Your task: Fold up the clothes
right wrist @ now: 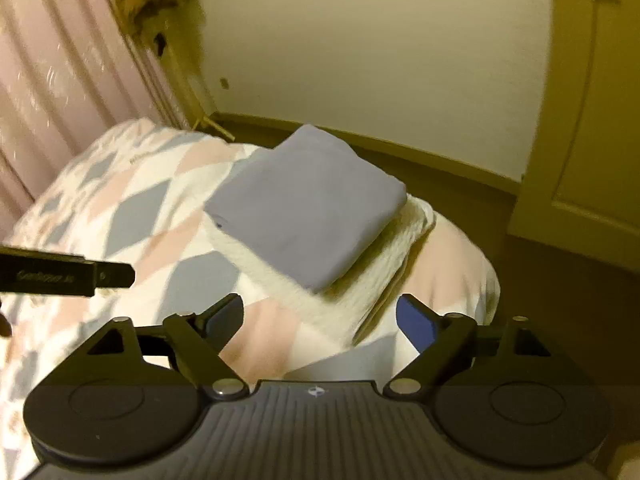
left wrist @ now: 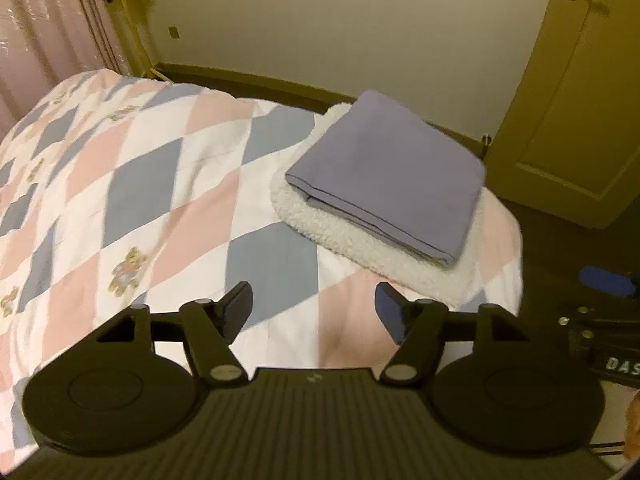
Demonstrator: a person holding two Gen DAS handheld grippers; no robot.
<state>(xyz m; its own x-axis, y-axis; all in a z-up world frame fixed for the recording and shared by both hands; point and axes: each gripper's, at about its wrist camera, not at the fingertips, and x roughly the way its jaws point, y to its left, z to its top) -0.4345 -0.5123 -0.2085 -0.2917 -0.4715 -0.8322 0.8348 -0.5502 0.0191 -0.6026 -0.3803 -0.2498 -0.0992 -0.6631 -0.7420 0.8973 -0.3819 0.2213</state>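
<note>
Both empty grippers gape before folded lavender cloth (left wrist: pixel 384 176), long axis diagonal.

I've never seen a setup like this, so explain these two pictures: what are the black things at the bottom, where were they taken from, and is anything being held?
Each picture comes from a camera on a hand-held claw, looking forward along its two fingers. One shows the left claw, the other the right claw. Both are open and hold nothing. Ahead is a bed with a diamond-patterned quilt. On it lies a folded lilac-grey cloth, resting on a white fluffy blanket. The black bar at the left edge of the right view looks like part of the other claw.
</note>
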